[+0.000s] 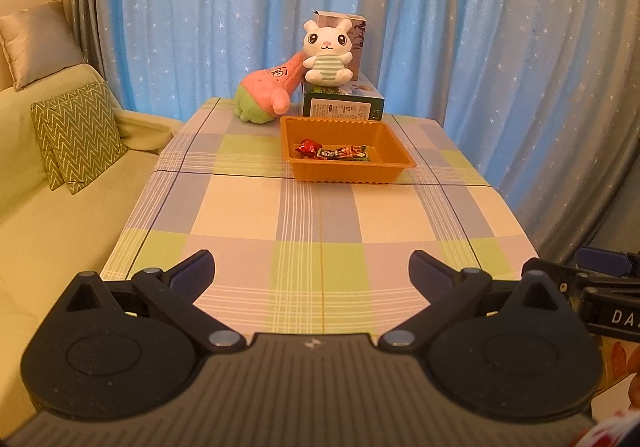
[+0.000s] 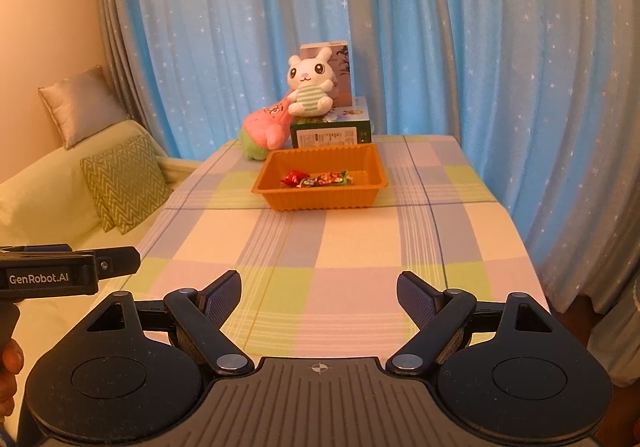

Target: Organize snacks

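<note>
Both grippers, left (image 1: 312, 275) and right (image 2: 320, 295), are hovering spread and empty over the near table (image 1: 256, 207). The snacks (image 1: 332, 152) are lying in the orange tray (image 1: 348, 171) at the far end, so any reach is needing to clear its rim.

left gripper (image 1: 311, 273): black, two round housings, ribbed grey centre plate with a small white crosshair mark
left fingers (image 1: 192, 273): dark blue, textured pads
left pivots: silver round caps on black link arms
right gripper (image 2: 319, 293): same black build, triangular cut-outs in the housings
right fingers (image 2: 416, 299): dark blue, dotted pads
side marking: white "GenRobot.AI" lettering on the left gripper's black side, one screw beside it
</note>
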The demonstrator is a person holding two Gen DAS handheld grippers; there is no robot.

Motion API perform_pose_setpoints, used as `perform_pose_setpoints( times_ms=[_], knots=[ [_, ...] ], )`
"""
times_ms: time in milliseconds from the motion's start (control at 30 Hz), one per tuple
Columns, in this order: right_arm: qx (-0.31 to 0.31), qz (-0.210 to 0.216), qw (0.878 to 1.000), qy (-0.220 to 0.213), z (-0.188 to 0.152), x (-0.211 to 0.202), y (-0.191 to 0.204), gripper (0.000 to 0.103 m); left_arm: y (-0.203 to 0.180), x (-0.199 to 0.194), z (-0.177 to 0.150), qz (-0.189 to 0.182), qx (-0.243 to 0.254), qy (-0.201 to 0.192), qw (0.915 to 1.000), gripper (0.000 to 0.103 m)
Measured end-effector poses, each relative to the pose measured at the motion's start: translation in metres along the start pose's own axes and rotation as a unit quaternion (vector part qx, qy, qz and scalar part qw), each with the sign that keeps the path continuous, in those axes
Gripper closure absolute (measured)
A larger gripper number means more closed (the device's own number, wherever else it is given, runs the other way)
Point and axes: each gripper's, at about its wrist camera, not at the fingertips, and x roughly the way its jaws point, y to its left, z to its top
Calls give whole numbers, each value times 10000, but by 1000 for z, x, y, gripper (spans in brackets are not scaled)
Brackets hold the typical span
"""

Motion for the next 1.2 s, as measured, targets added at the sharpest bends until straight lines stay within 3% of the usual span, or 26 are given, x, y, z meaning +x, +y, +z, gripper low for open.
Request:
perform_pose_setpoints(
  times_ms=[300, 1200],
  knots=[
    [73, -87, 9999, 78, -16, -16, -1, 18, -9, -12, -17, -37, 114, -33, 9999, 0],
    [58, -147, 9999, 54, -15, -18, -2, 18, -13, -12, -22, -112, 206, -10, 9997, 0]
  ],
)
